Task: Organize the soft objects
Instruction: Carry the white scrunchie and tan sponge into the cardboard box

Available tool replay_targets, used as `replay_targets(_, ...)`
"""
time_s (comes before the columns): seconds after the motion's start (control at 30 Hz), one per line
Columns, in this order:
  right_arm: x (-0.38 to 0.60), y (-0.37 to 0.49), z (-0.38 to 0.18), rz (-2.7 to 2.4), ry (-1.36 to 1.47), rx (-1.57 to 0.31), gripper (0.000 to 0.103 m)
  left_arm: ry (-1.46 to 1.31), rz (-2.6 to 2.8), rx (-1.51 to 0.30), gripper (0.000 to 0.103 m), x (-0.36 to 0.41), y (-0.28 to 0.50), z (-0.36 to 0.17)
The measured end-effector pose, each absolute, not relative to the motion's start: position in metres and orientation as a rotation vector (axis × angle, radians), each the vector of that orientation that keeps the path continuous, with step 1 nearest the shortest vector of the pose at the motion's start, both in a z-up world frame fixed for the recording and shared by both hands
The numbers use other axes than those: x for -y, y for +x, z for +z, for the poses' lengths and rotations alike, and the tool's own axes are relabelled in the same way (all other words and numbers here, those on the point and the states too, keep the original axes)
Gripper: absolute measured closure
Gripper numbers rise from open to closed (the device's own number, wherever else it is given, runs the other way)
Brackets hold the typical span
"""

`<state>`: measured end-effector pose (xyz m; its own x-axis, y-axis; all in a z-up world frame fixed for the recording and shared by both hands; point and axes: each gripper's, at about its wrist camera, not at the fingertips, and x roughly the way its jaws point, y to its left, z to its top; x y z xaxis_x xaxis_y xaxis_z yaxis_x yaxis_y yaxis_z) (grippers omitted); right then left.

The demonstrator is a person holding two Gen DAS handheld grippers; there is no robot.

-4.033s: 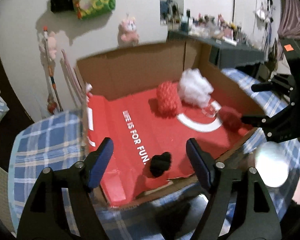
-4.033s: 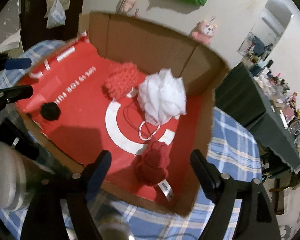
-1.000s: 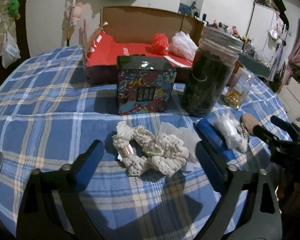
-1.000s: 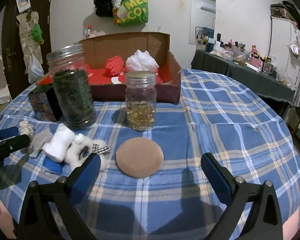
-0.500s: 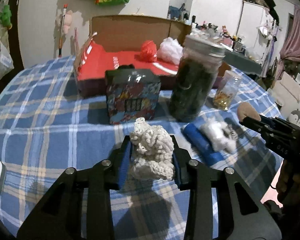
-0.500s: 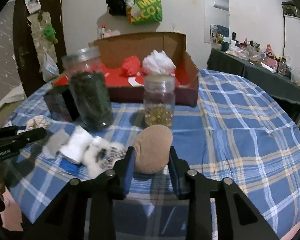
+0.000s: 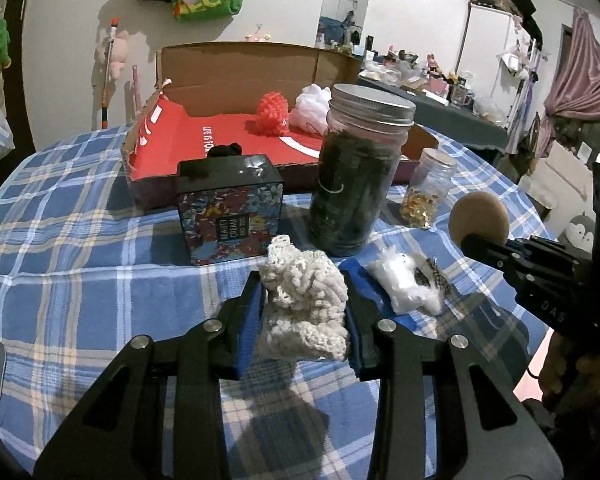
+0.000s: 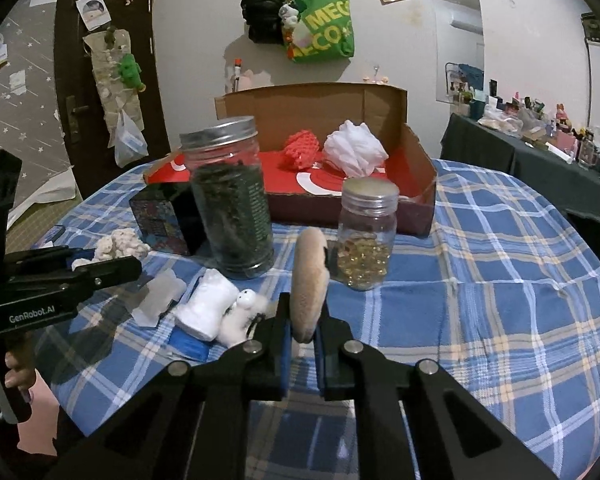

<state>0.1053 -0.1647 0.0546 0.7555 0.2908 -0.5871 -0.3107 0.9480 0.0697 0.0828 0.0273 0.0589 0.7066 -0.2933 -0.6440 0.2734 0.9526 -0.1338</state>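
- We are at the carry step: the left tool [image 7: 304, 316], low centre of its frame, is clenched on the white crochet piece [image 7: 302, 300]; the right tool [image 8: 303, 330] has just closed and now pinches the tan sponge [image 8: 309, 280].
- Next, we judge, both go up-frame to the cardboard box [image 8: 418, 196] and are let go there.
- We count two jars, one small printed box and two soft things left on the table [image 8: 500, 280].
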Motion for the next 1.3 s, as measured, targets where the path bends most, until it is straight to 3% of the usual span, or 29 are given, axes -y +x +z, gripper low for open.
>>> replay_targets(1.3, 0.187, 0.15, 0.102, 0.323, 0.005, -0.577, 0.093, 0.01, -0.311, -0.637, 0.069, -0.039, 0.129, 0.109)
